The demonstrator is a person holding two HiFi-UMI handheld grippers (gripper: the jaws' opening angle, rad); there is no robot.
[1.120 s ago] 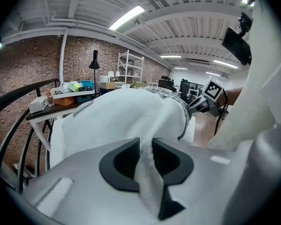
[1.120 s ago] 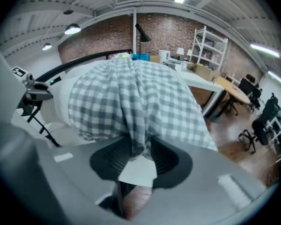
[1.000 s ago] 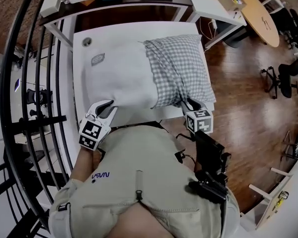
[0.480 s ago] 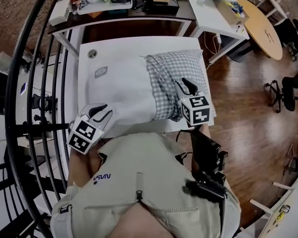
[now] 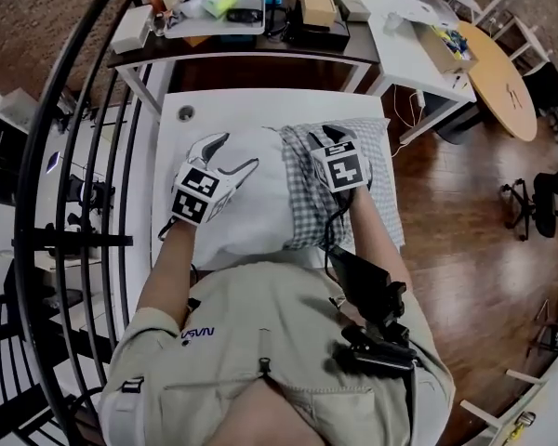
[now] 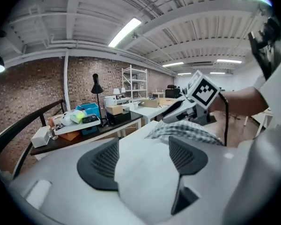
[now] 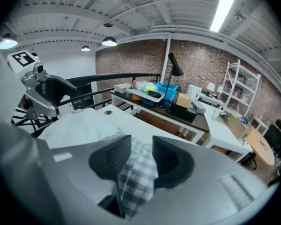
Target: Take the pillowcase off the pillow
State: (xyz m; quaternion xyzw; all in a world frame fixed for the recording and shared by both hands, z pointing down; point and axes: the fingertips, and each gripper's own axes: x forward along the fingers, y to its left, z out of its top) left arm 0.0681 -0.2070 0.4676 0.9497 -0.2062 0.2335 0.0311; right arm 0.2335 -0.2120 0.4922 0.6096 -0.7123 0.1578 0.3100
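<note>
Both hand-held tools are white moulded plastic. The left gripper (image 5: pixel 234 151) and the right gripper (image 5: pixel 324 137) each carry a white cube (image 5: pixel 197 195) printed with black square markers just behind the jaws. Dark ribbed pads (image 6: pixel 103 165) line the fingers. A thin black cable (image 5: pixel 327 235) trails back from the right gripper to a black boxy unit (image 5: pixel 377 309) at the waist. Behind both grippers the person wears a beige short-sleeved shirt (image 5: pixel 288 295) with small blue lettering (image 5: pixel 194 334) on the chest.
</note>
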